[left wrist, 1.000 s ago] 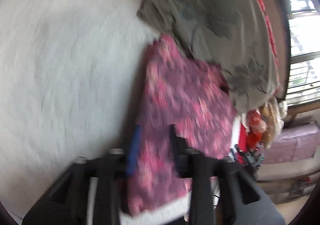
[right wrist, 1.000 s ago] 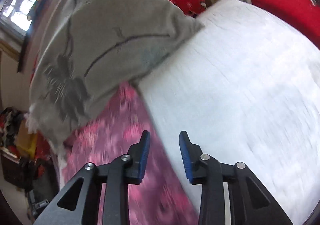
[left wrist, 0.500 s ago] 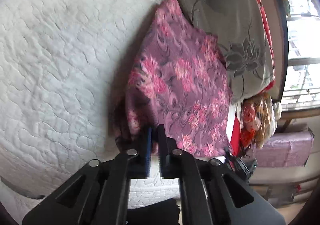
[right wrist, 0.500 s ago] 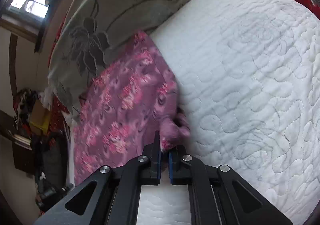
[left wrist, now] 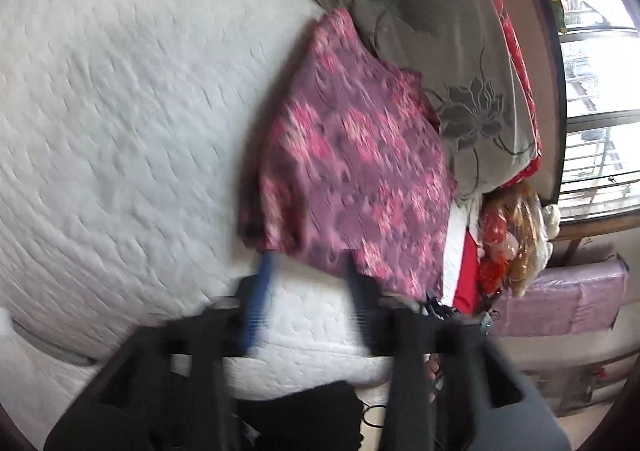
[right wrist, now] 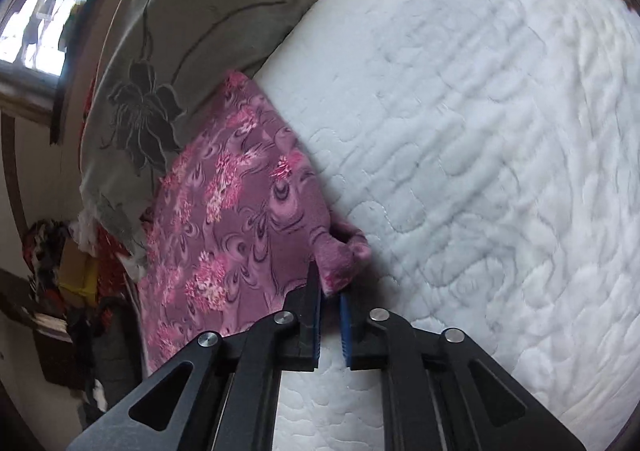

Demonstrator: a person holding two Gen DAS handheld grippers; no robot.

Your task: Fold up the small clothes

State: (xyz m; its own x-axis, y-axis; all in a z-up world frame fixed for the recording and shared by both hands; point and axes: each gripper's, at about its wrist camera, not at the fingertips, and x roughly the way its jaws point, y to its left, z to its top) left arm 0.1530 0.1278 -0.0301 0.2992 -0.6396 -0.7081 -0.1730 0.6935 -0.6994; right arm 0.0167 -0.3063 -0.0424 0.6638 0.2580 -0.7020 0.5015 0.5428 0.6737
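White quilted mattress (left wrist: 120, 111), grey floral pillow (right wrist: 168, 51), bright window (left wrist: 600, 71)

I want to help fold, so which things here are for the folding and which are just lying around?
For the folding: purple flowered cloth; white quilted mattress it lies on.
Just lying around: grey flower pillow; red bedding behind it; plastic bags beside the bed.
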